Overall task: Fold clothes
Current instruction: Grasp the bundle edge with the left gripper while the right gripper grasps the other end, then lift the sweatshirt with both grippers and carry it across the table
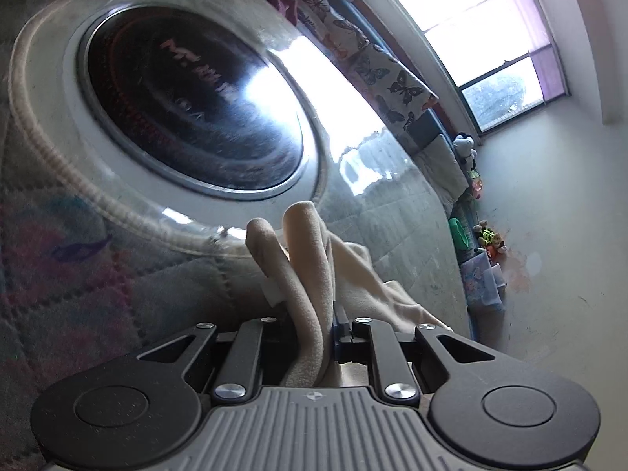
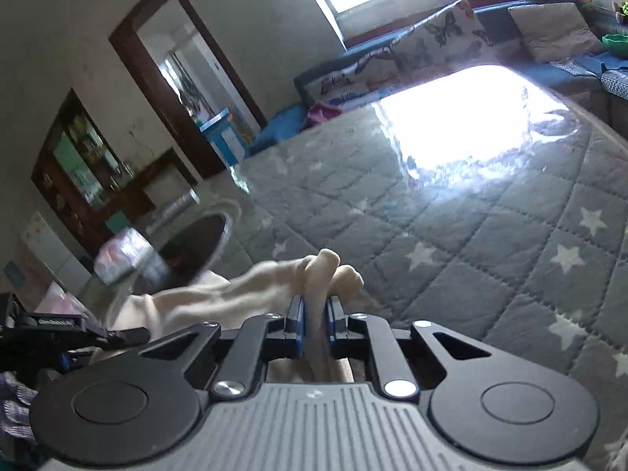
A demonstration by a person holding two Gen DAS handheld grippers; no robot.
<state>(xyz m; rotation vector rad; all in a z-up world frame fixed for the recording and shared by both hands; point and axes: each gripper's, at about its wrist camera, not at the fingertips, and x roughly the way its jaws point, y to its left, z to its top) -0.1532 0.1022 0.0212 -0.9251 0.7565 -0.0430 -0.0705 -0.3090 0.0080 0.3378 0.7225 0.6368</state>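
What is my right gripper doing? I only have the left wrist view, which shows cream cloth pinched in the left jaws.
Observer: The right gripper is shut on the same cream garment, with a bunched fold sticking up between its blue pads.
Operator: Is the cloth stretched between the two grippers?
Observer: It runs from the right jaws toward the left gripper, which shows at the lower left edge of the right wrist view.
Operator: What lies ahead of the right gripper?
Observer: Open grey star-quilted bed cover under shiny clear plastic, with nothing lying on that stretch.
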